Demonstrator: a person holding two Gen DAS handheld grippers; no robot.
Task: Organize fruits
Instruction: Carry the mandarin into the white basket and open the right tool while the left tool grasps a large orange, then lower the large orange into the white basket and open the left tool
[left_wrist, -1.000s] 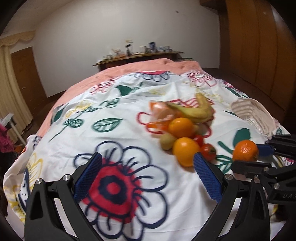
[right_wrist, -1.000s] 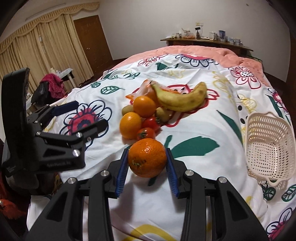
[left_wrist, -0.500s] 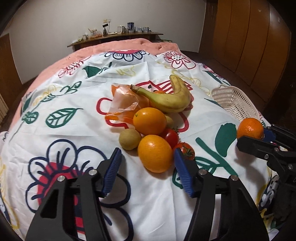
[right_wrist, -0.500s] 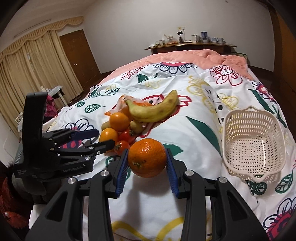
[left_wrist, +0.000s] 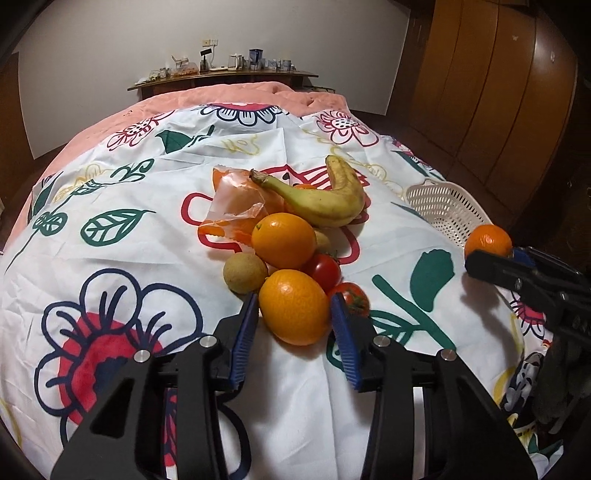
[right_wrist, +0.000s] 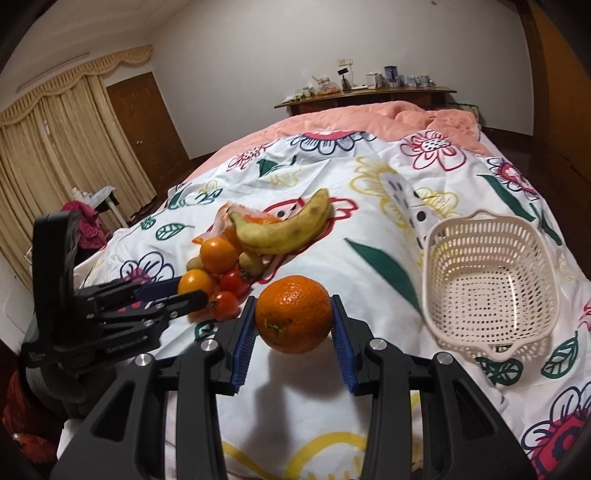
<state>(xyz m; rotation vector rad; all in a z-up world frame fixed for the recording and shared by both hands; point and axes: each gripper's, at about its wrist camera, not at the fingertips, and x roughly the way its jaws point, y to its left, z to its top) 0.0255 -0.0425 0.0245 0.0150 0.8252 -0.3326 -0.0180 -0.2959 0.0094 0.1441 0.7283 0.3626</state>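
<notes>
Left wrist: basket partly cut off

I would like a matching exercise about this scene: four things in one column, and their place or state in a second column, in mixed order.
Things:
1. banana
2. basket
3. mandarin
4. nearest orange

Places or states:
A. empty, on the bedspread
B. between the left gripper pads
C. lies on top of the fruit pile
D. clamped in the right gripper

Pairs: 1-C, 2-A, 3-D, 4-B
</notes>
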